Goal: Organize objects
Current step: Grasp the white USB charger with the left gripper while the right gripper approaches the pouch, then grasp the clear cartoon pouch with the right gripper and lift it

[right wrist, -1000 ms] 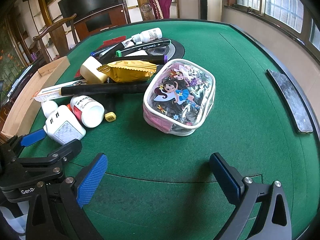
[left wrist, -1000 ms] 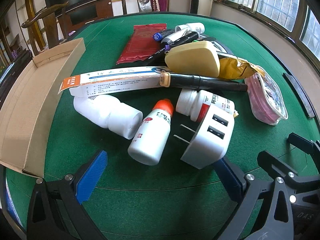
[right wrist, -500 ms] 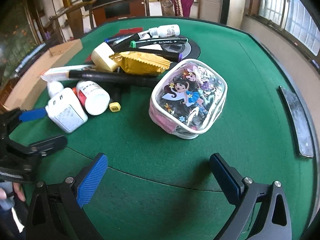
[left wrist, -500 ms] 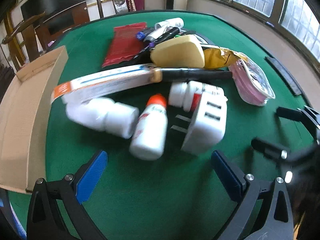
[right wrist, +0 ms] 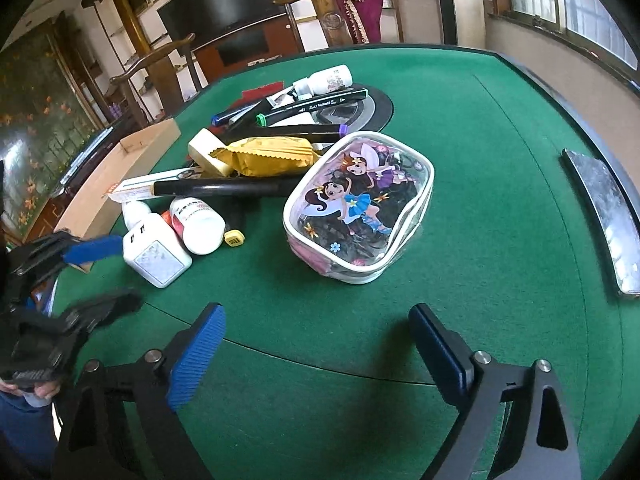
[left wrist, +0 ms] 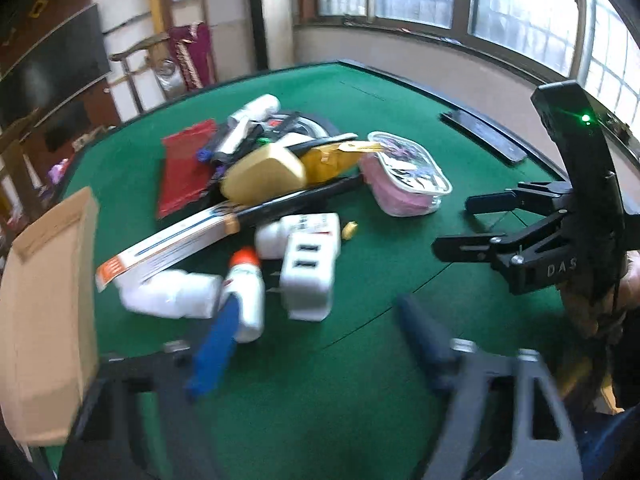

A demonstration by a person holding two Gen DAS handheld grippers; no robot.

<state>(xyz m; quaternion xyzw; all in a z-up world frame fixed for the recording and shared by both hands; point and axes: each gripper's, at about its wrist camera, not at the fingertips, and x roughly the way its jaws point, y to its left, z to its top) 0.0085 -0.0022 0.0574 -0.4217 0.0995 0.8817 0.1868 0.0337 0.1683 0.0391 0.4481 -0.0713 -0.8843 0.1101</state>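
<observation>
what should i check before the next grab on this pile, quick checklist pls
1. Left claw empty: ok. Its jaws have just been closing, with nothing pressed between the pads.
2. Right claw open and empty: ok, only bare green table lies between its fingers.
3. Nearest targets free to lift: ok. The white charger and the orange-capped bottle lie at the pile's near edge with nothing on top.
4. Cardboard box open to receive things: ok; what is inside it: cannot tell.
5. Cartoon pouch clear of the pile: not ok, the gold packet and the black stick reach its edge.
6. Left wrist view sharp: not ok, blurred.
</observation>
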